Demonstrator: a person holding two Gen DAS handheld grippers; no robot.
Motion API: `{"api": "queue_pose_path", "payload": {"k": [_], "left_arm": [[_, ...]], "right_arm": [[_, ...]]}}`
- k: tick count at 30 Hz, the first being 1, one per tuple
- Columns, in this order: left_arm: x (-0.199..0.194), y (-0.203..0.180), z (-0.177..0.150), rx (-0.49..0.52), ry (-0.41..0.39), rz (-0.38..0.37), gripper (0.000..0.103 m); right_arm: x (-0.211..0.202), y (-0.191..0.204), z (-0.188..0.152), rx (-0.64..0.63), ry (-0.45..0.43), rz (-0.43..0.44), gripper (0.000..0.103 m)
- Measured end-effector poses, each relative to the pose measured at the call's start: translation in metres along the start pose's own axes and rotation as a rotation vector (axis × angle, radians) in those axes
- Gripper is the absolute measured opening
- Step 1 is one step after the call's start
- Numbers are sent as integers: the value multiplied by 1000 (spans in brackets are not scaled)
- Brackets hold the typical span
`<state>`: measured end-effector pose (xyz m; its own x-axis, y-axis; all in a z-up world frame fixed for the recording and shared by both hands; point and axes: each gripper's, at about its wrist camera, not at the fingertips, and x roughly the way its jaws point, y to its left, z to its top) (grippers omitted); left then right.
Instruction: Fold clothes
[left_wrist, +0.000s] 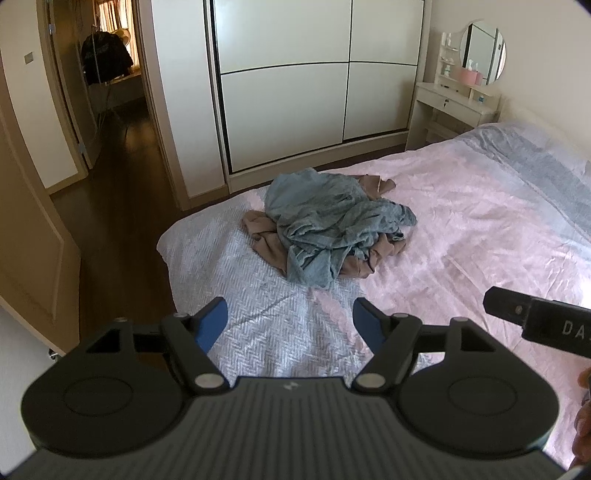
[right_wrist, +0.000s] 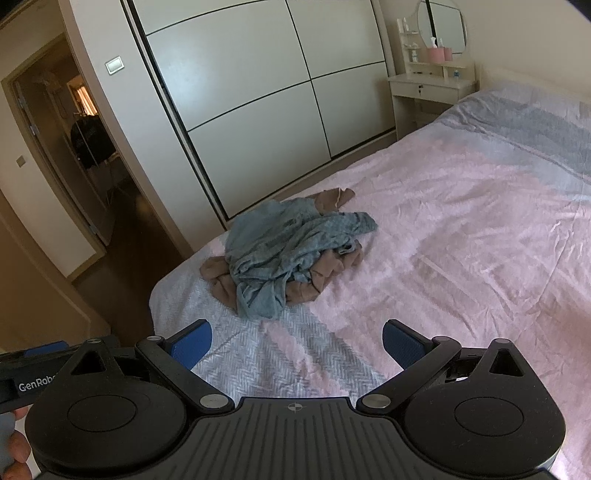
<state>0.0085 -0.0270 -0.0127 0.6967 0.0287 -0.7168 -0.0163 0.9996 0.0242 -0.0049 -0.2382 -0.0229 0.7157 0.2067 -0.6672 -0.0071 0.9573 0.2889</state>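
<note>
A crumpled grey-blue garment (left_wrist: 328, 225) (right_wrist: 291, 254) lies heaped on top of a brown garment (left_wrist: 266, 240) (right_wrist: 218, 282) near the foot corner of the bed (left_wrist: 480, 229) (right_wrist: 461, 240). My left gripper (left_wrist: 290, 325) hovers open above the bedspread, short of the heap, with nothing between its blue pads. My right gripper (right_wrist: 297, 345) is open too, also short of the pile and holding nothing. The right gripper's black body (left_wrist: 539, 321) shows at the right edge of the left wrist view.
The pink and grey-white bedspread stretches away to the right. A white sliding wardrobe (left_wrist: 317, 81) (right_wrist: 266, 92) stands beyond the bed, a dressing table with a round mirror (left_wrist: 458, 99) (right_wrist: 432, 85) at the back right. Dark wood floor and an open doorway (left_wrist: 107, 92) (right_wrist: 74, 147) lie left.
</note>
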Motion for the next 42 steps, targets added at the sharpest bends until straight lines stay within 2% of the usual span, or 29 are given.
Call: {"api": "queue_pose_path", "payload": {"k": [13,23,29,42], "left_arm": [[21,16,-4,12,56,-3,72],[66,24,21,52,100,-47,73],[107,30,45,85,139,-71,73],[222,57,98,99,208,-103,73]], "right_arm": [[17,5,-13,23,53,-26,101],[47,5,1,75,81,-78,101],[83,7,16,111,110,-97,101],[206,-7,36,257,248,-126,101]]}}
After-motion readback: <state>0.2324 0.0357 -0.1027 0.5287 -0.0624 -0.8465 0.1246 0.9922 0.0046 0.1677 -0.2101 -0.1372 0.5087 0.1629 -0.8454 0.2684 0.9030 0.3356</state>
